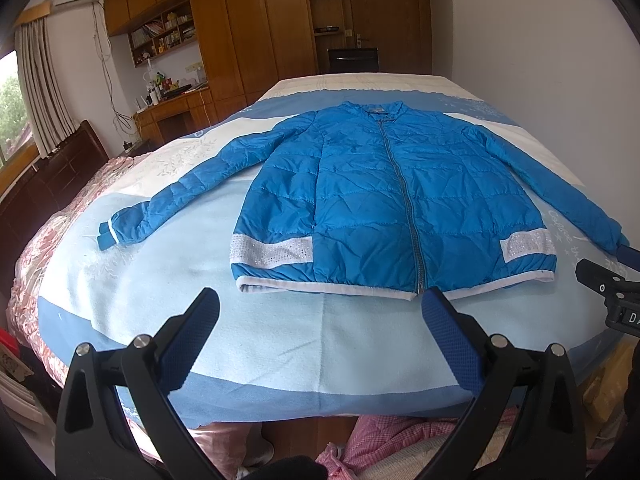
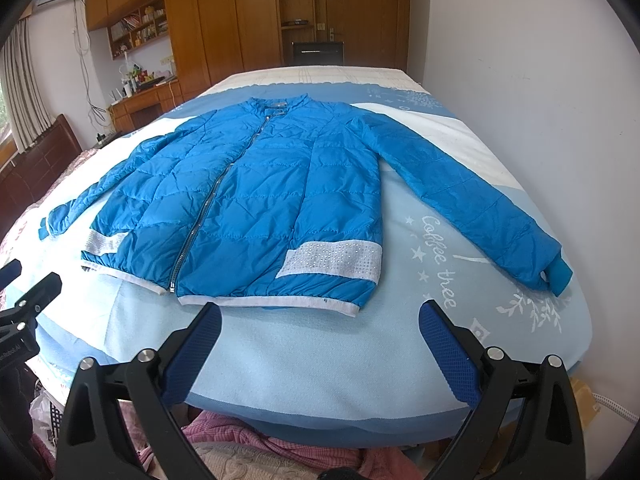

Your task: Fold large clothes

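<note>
A blue quilted jacket lies flat and zipped on the bed, front up, collar at the far end, both sleeves spread outward. Its white hem faces me. My left gripper hovers open just short of the hem, near the zipper's bottom end, holding nothing. My right gripper is open too, just short of the hem below the jacket's right half, and holds nothing. The left sleeve cuff lies far left; the right sleeve cuff lies far right. Each gripper shows at the edge of the other's view.
The bed carries a light blue and white blanket. A white wall runs along its right side. A dark headboard, wooden wardrobes and a desk stand left and behind. Pink bedding lies below the near edge.
</note>
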{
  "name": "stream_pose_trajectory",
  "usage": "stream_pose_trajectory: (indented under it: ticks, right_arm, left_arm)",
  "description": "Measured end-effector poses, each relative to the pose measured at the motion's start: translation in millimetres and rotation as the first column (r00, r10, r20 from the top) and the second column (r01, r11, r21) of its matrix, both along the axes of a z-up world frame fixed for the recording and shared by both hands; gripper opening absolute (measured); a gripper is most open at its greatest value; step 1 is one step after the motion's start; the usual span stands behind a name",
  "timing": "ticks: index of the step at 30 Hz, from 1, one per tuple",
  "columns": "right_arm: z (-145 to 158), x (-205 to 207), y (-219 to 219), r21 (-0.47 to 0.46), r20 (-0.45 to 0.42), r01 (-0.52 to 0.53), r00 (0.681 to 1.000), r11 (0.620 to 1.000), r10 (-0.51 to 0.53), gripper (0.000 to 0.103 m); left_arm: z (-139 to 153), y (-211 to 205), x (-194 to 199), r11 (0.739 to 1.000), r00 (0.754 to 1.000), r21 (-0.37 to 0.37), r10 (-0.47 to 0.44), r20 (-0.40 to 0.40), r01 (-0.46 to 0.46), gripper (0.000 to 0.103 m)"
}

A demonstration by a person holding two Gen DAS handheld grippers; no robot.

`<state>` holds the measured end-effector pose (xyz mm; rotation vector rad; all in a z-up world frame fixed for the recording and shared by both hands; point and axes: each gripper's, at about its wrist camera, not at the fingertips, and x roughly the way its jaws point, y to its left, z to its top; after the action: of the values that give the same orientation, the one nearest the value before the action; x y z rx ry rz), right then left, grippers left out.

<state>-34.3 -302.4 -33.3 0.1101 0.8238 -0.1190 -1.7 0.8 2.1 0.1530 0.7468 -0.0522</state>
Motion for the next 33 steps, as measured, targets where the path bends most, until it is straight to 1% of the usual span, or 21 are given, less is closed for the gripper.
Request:
stream_pose_trajectory:
  ticks: [33]
  right_arm:
    - [-1.1, 4.3, 0.9, 0.001, -0.001, 0.001, 1.000, 1.000, -0.001, 0.099]
  left_arm:
    - [-2.2, -2.0, -0.5, 1.000, 1.000, 0.002, -0.002, 0.001, 0.002, 0.100]
